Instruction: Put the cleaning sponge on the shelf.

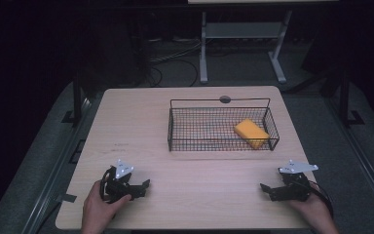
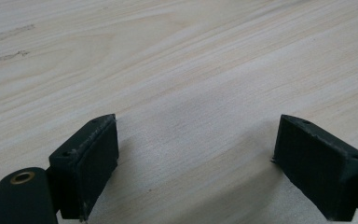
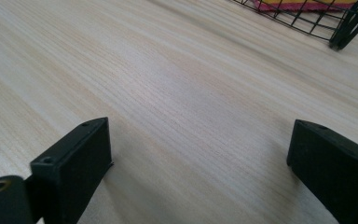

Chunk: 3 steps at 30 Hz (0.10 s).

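Note:
A black wire basket point(image 1: 175, 130) stands on the far middle of the light wooden table point(image 1: 141, 122), with a yellow sponge point(image 1: 251, 132) lying in its right end. My left gripper point(image 1: 145, 186) rests low at the near left, held by a hand, jaws open over bare wood point(image 2: 196, 140). My right gripper point(image 1: 265, 189) sits at the near right in the other hand, also open with nothing between its jaws point(image 3: 200, 154). In the right gripper view the basket's corner point(image 3: 340, 32) and a strip of the sponge point(image 3: 303, 4) show at the top right.
The table's near edge runs just below both hands. Behind the table stand a white metal frame point(image 1: 204, 48) and loose cables point(image 1: 175, 58) on a dark floor. A small dark round spot point(image 1: 225, 99) marks the tabletop behind the basket.

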Available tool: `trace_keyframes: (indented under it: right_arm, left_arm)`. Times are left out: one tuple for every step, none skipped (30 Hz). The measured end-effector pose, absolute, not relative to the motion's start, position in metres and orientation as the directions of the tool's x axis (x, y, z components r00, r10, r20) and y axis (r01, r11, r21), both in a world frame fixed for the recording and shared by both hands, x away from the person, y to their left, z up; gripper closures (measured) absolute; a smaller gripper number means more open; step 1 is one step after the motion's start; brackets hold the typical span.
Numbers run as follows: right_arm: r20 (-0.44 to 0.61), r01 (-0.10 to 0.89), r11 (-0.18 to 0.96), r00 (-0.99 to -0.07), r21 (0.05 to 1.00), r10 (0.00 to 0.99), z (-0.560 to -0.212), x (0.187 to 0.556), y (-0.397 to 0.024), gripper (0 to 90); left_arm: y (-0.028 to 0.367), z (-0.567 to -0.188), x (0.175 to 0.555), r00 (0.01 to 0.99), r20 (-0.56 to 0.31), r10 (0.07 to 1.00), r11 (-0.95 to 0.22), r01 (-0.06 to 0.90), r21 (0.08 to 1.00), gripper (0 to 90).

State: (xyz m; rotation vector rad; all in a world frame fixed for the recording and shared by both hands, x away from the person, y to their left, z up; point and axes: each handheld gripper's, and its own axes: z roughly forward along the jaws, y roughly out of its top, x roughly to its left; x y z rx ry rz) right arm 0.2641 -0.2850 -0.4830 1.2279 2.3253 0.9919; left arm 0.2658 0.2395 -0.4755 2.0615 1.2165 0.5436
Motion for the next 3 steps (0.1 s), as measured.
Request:
trace_keyframes:
  right_arm:
    - [0.032,0.589,0.387,-0.575,0.709,0.818,-0.483,0.2641,-0.2848,4.7]
    - [0.031,0.589,0.388,-0.576,0.708,0.817,-0.483,0.2643,-0.2847,4.4]
    - [0.03,0.589,0.39,-0.577,0.708,0.816,-0.483,0.2644,-0.2847,4.2]
  left_arm:
    - [0.2395,-0.4755,0.2658,0.478,0.015,0.878,-0.338,0.598,0.727,12.9]
    - [0.2396,-0.4755,0.2658,0.478,0.015,0.878,-0.338,0.598,0.727,12.9]
    - [0.2395,-0.4755,0.2658,0.478,0.013,0.878,-0.336,0.599,0.727,12.9]
